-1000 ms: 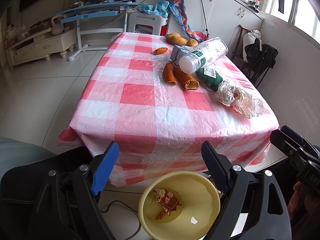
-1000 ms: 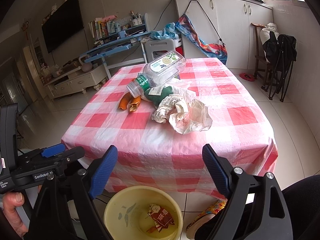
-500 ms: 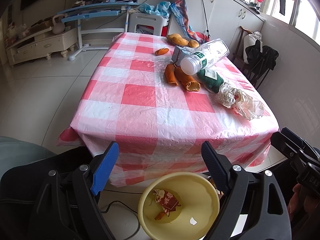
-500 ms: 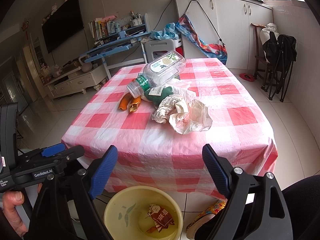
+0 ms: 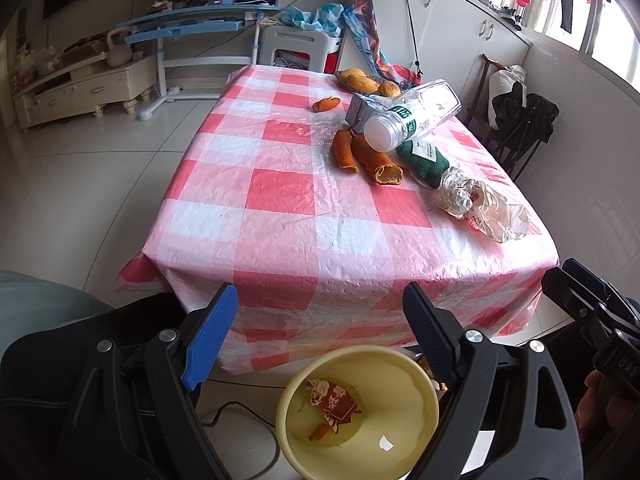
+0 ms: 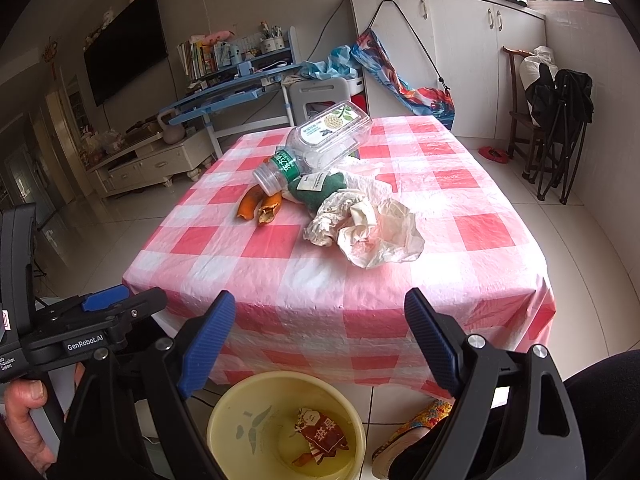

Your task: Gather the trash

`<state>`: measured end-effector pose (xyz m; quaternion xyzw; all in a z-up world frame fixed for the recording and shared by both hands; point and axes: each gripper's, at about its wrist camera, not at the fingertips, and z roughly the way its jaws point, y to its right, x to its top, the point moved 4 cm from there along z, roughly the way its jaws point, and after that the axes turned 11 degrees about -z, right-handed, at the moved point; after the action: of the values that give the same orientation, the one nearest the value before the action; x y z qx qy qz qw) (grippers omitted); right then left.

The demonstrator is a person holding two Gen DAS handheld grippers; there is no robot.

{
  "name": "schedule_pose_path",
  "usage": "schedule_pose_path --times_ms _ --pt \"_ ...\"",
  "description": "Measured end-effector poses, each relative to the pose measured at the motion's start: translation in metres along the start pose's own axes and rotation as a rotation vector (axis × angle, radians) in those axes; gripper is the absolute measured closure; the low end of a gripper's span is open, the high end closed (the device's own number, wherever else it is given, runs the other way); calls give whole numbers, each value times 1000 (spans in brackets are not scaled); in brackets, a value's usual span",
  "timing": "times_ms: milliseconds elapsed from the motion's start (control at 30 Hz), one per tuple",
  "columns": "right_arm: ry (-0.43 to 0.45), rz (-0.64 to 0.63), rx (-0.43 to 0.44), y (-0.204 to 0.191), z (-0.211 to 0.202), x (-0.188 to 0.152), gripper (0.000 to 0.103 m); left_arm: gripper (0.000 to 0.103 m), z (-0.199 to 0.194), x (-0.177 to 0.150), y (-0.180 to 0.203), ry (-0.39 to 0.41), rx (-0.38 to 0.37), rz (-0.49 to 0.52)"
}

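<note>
Little has moved: both the left gripper (image 5: 316,340) and right gripper (image 6: 320,340) hover spread, empty, above the yellow bin (image 6: 224,432). Take the crumpled plastic bag (image 6: 372,236) first, pinching a thick fold.

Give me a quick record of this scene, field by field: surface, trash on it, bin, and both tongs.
surface: table with pink-and-white checked plastic cloth
trash on table: clear plastic bottle lying on its side; crumpled white plastic bag; orange peel strips; dark green rolled cloth with white label
bin: round yellow plastic bucket on the floor below the near table edge
bin contents: red snack wrapper
left tongs: open, empty, above the bucket
right tongs: open, empty, above the bucket
</note>
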<state>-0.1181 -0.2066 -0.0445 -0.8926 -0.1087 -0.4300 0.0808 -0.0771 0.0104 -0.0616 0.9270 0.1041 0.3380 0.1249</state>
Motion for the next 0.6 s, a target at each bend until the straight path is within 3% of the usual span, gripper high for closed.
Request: schedule_pose_path --times_ms 333,600 --pt "2 10 9 0 -1 1 20 22 -3 4 -2 12 -10 -23" --pt "16 -37 37 14 -5 24 20 22 -9 36 -9 53 -45 -100"
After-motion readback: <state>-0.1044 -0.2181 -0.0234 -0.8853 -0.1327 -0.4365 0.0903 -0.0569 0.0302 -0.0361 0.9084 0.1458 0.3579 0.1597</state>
